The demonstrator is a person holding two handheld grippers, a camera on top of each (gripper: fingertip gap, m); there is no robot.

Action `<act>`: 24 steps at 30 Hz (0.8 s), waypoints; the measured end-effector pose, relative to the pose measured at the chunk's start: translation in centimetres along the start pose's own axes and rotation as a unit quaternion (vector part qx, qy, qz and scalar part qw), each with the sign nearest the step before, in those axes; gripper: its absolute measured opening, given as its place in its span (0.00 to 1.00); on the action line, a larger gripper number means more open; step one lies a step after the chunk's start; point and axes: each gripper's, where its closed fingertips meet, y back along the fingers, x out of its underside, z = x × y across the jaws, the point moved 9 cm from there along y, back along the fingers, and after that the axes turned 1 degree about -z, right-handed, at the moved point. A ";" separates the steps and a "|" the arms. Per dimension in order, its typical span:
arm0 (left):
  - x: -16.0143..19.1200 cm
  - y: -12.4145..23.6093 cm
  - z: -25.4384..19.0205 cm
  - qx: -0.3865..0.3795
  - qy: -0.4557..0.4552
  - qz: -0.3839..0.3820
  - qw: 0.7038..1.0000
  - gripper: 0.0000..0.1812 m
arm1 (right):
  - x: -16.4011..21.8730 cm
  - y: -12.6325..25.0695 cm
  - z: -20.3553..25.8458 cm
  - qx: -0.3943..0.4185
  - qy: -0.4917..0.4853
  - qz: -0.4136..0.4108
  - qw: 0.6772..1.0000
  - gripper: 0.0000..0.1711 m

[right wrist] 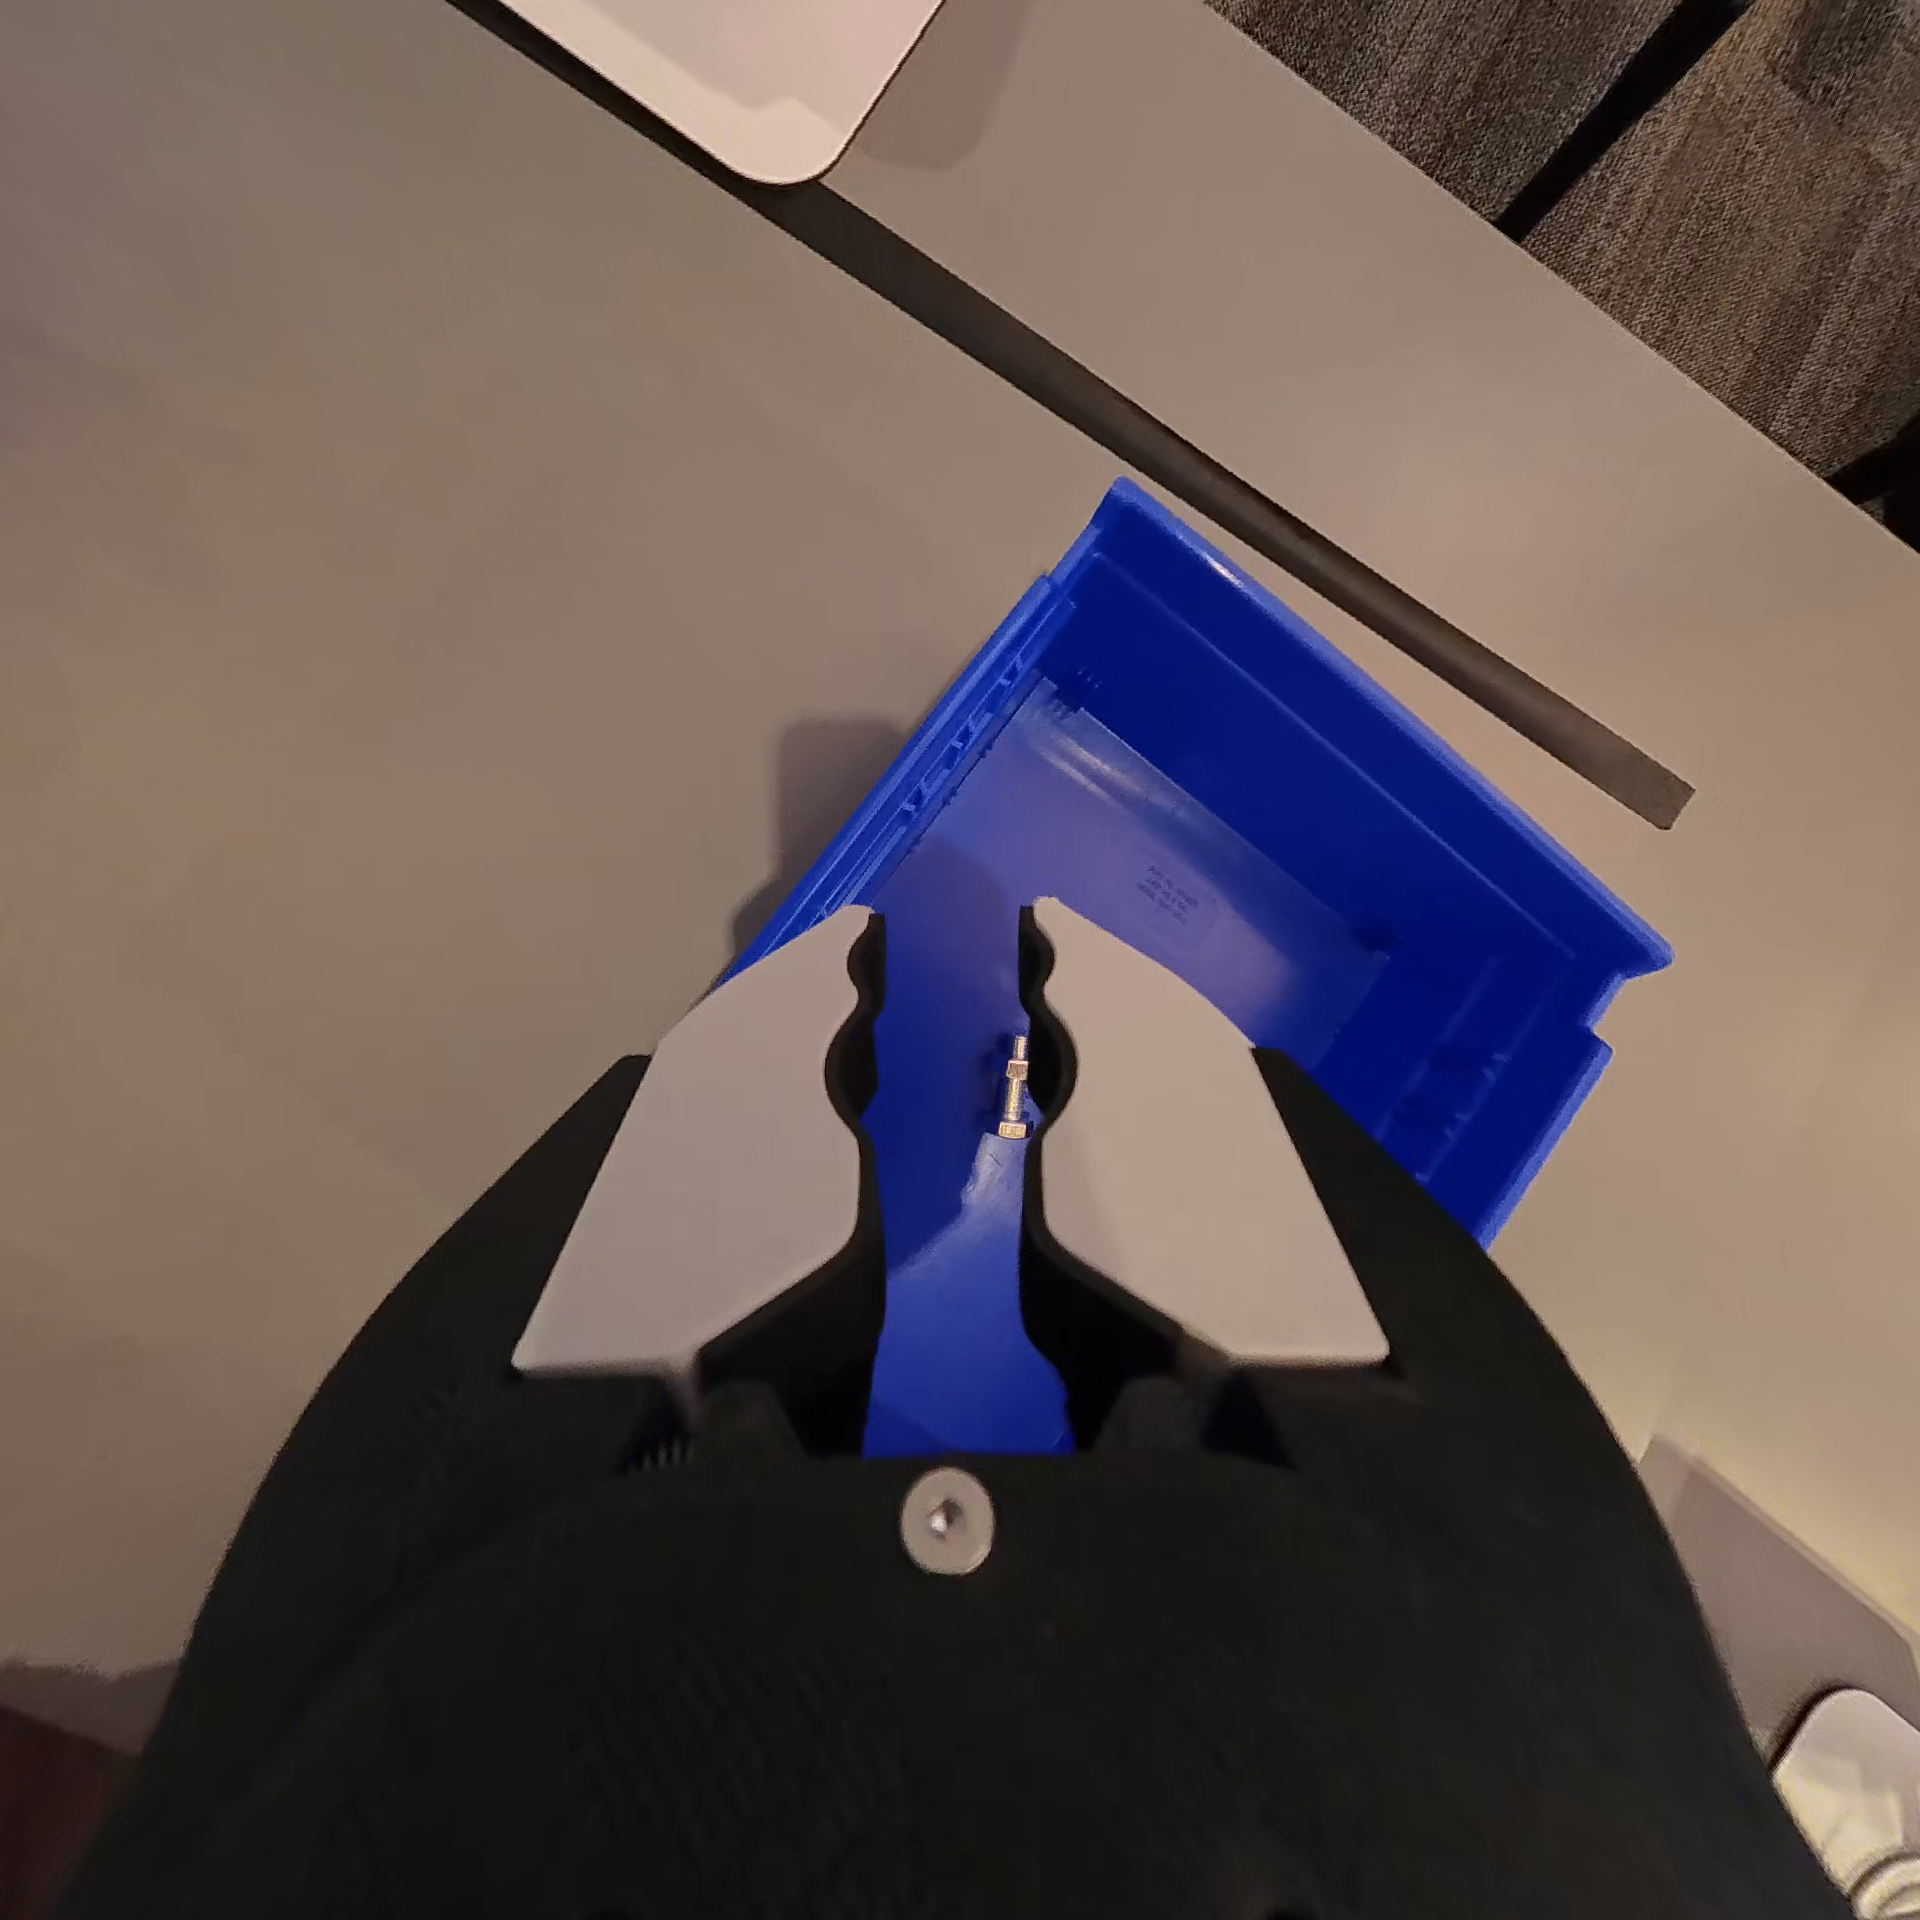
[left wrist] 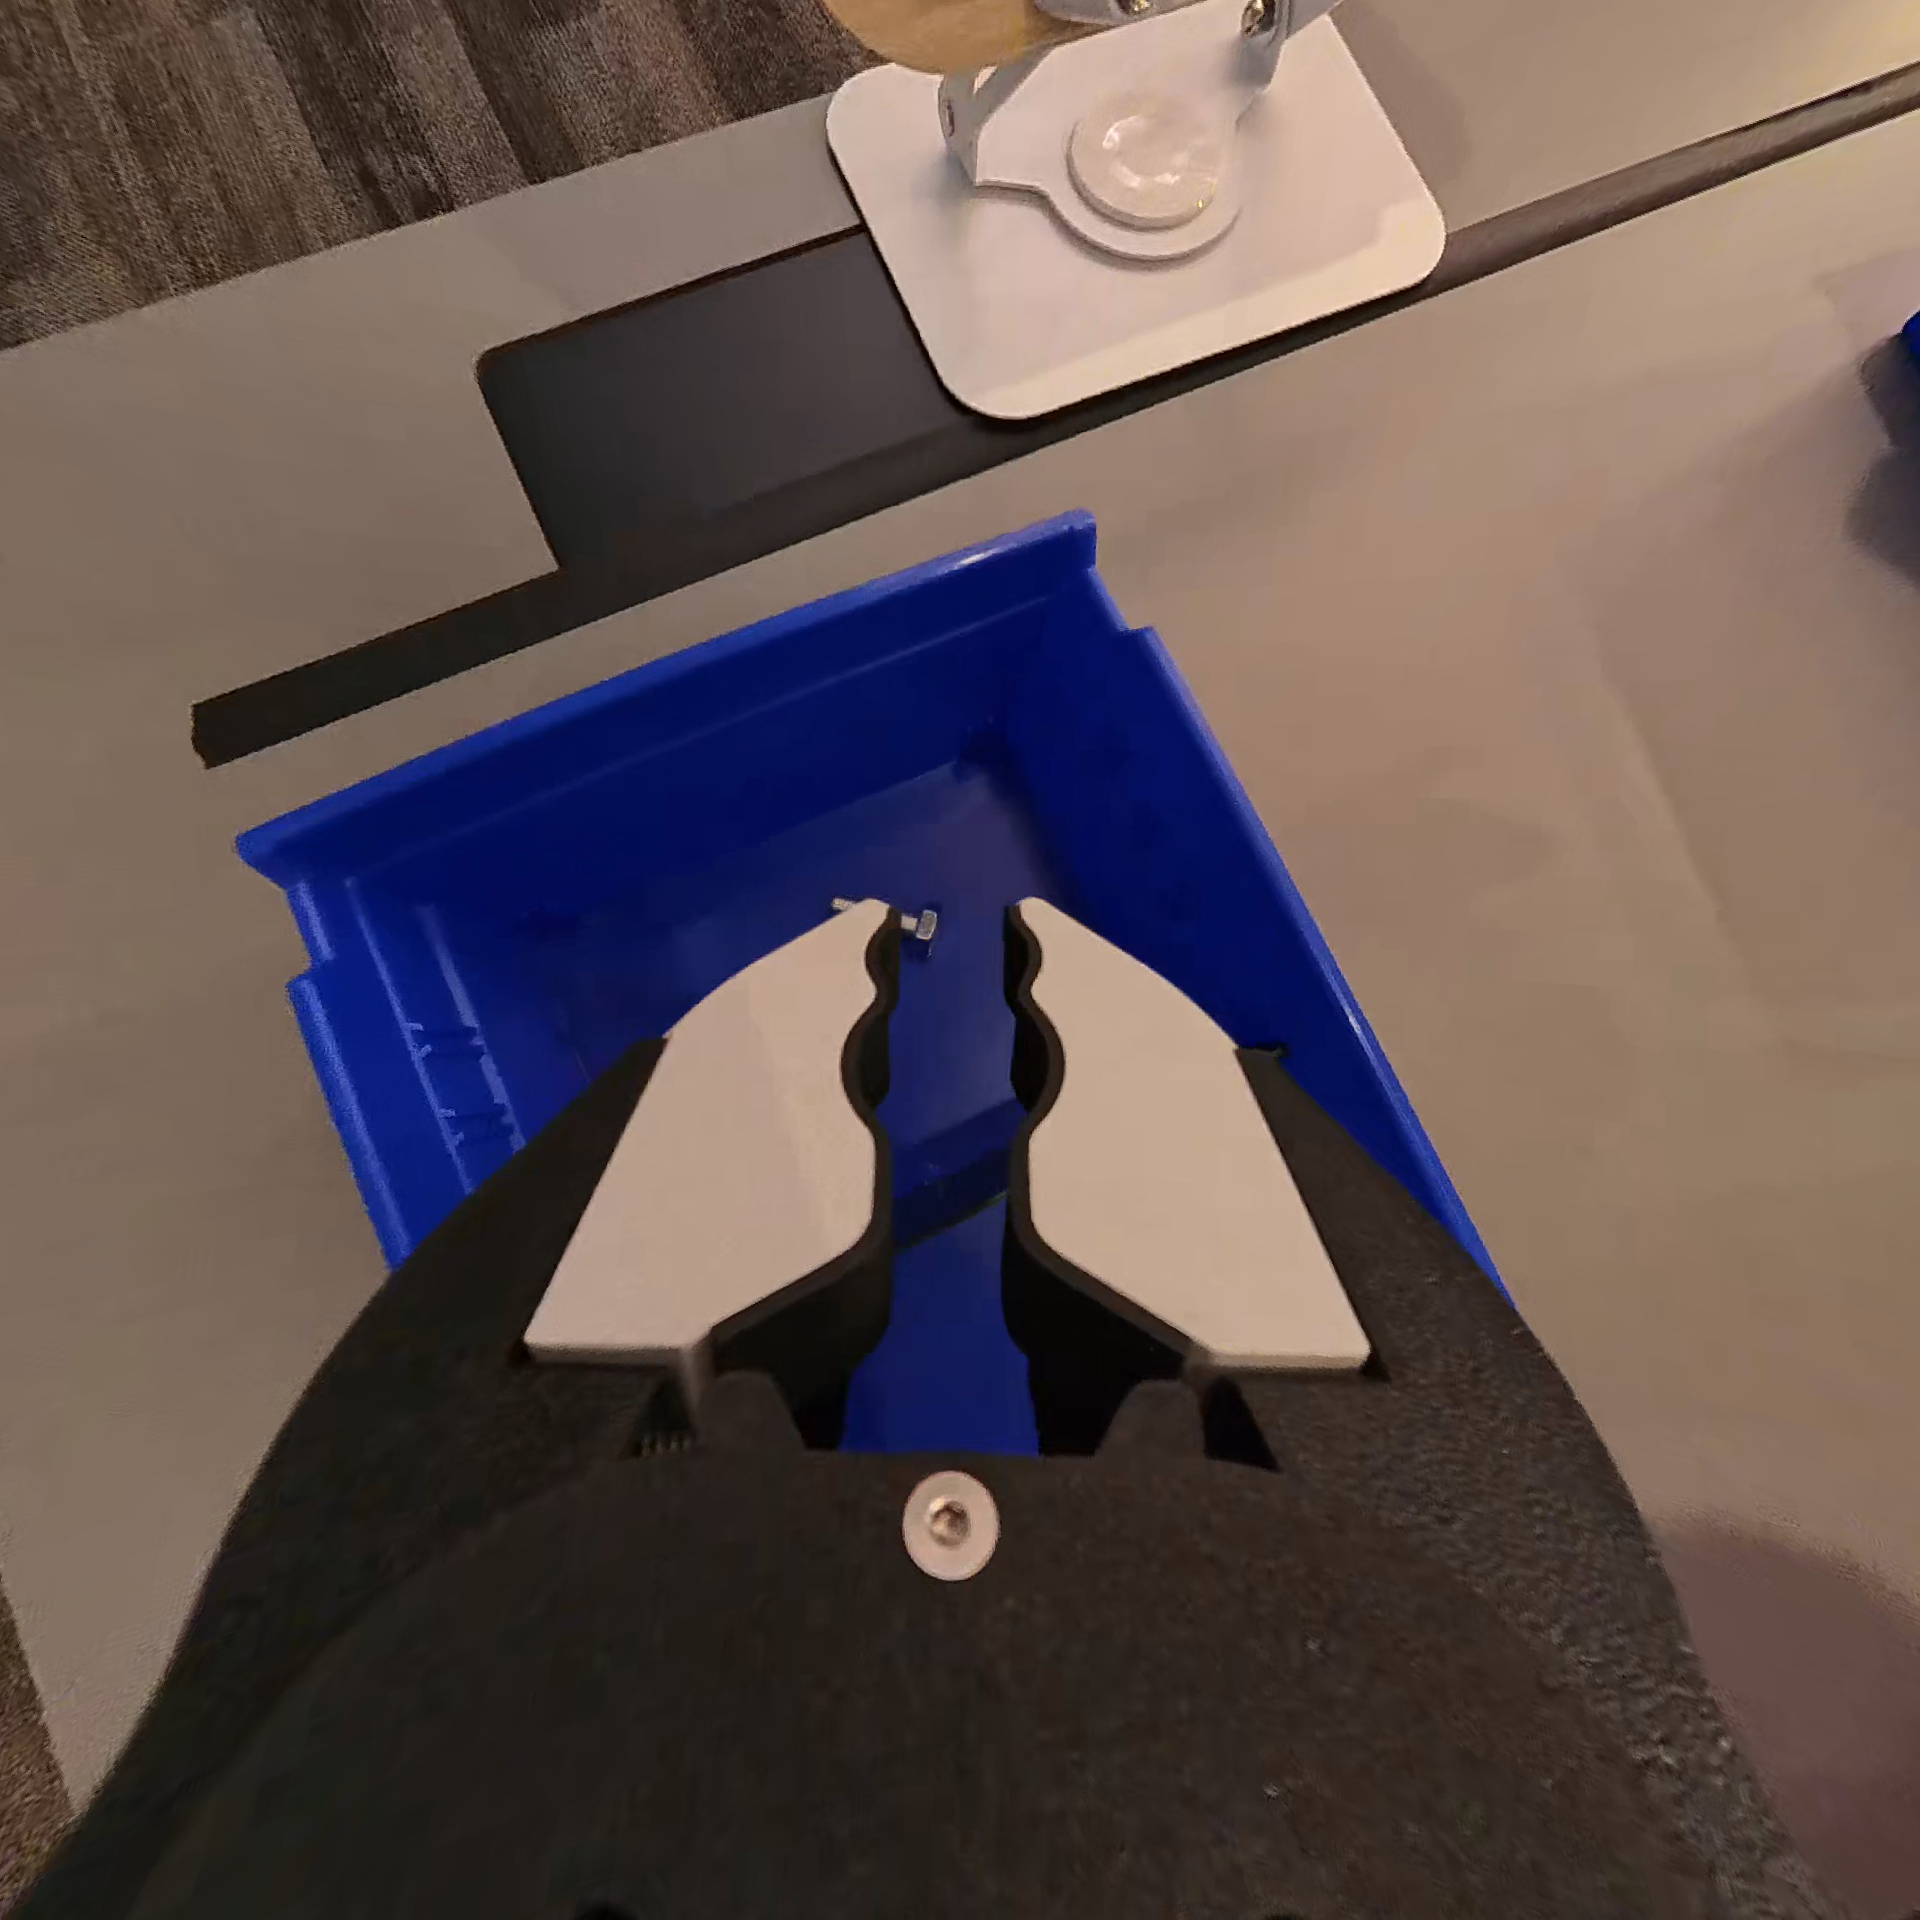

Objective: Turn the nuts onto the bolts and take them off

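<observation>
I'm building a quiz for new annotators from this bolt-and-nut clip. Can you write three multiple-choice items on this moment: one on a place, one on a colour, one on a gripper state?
1. Where does the small silver metal bolt with a nut on its shank lie?
A. on the grey tabletop
B. on the floor of the open plastic bin
C. on the white plate

2. What colour is the open plastic bin?
A. blue
B. red
C. black

3. How does the right gripper stand?
A. shut on the bolt
B. shut on nothing
C. open, holding nothing

Answers:
1 B: in the right wrist view the bolt rests on the bin's floor, seen through the gap between the fingers.
2 A: walls and floor are bright blue in both views.
3 C: its fingers stand apart, with the bin's floor showing between them and the bolt lying free below. The left gripper is open too.
</observation>
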 end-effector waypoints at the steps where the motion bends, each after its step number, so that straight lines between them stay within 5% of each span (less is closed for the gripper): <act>1: -0.1 0.2 0.0 -0.005 -0.003 -0.006 1.000 0.10 | 0.0 0.0 0.0 0.001 -0.001 0.001 1.000 0.15; 8: -0.4 5.1 -2.8 0.060 -0.038 -0.075 0.995 0.10 | 0.0 0.1 0.8 -0.026 0.017 0.000 1.000 0.15; 12: 1.7 6.7 -5.2 0.102 -0.068 -0.001 0.992 0.10 | 0.1 0.6 0.6 -0.025 0.023 -0.005 0.999 0.15; 18: 6.4 3.3 -4.2 0.061 -0.124 0.129 0.982 0.10 | -0.4 1.2 1.3 -0.057 0.049 -0.029 0.997 0.15; 24: 9.8 0.8 -3.6 0.063 -0.124 0.155 0.978 0.13 | -0.2 1.9 1.9 -0.069 0.062 -0.040 0.995 0.16</act>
